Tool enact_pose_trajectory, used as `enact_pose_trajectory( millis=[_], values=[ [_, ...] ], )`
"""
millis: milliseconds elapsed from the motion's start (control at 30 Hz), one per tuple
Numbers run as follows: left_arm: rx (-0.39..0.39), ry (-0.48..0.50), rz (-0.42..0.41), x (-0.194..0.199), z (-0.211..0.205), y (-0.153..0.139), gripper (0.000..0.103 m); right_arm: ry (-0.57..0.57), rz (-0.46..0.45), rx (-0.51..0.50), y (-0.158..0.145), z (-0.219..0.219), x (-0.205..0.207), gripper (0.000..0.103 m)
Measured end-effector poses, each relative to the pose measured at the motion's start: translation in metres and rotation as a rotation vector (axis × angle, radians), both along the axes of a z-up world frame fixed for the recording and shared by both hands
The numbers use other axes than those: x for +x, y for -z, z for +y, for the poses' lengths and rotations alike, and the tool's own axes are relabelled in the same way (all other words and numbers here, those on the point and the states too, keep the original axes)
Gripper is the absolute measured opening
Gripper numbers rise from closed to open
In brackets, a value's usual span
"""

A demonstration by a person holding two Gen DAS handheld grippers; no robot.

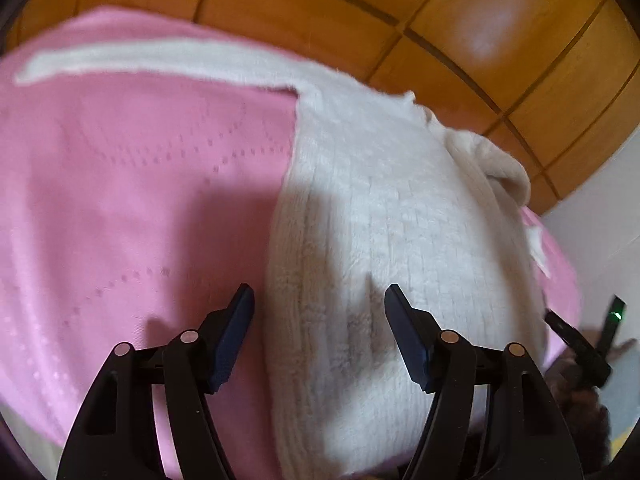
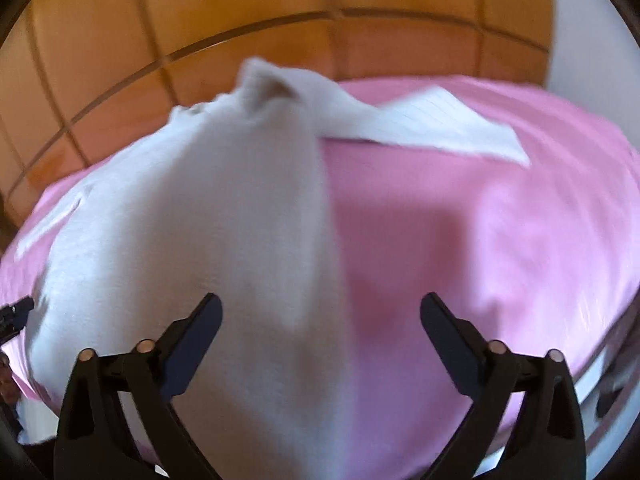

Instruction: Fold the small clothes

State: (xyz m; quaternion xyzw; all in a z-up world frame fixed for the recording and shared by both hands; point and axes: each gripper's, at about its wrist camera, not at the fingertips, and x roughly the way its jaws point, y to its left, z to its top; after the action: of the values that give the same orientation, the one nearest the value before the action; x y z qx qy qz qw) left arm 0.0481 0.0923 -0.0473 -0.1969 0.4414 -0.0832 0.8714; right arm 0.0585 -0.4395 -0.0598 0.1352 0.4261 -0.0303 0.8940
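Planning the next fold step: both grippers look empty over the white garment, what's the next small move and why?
Probably bring the right gripper down onto the white garment edge beneath it and close. Both it and the left gripper are open and empty, and one sleeve lies spread across the pink sheet.

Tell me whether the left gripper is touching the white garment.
Apart. In the left wrist view, the left gripper stands open over the white garment lying on the pink sheet; nothing is pinched between its blue fingertips, which hang clear of the fabric.
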Motion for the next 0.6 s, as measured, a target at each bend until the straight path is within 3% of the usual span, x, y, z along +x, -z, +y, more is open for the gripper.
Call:
enact_pose_trajectory(
  millis=[33, 133, 367, 467, 600],
  values=[
    [0.033, -0.011, -0.019, -0.002, -0.007, -0.005, 0.067, 0.050, -0.007, 0.005, 0.001, -0.014, 0.001, 0.080],
    [0.171, 0.010, -0.093, 0.005, -0.039, -0.018, 0.069, 0.098, -0.043, -0.082, -0.005, -0.035, 0.018, 0.074],
    [0.276, 0.103, -0.193, 0.039, -0.097, -0.029, 0.073, -0.007, -0.046, -0.401, -0.007, -0.048, 0.092, 0.071],
    [0.314, 0.129, -0.216, 0.057, -0.121, -0.026, 0.073, -0.072, 0.026, -0.462, 0.013, -0.057, 0.122, 0.071],
    [0.394, 0.146, -0.234, 0.077, -0.147, -0.014, 0.073, -0.082, 0.013, -0.470, 0.021, -0.065, 0.142, 0.071]
  ],
)
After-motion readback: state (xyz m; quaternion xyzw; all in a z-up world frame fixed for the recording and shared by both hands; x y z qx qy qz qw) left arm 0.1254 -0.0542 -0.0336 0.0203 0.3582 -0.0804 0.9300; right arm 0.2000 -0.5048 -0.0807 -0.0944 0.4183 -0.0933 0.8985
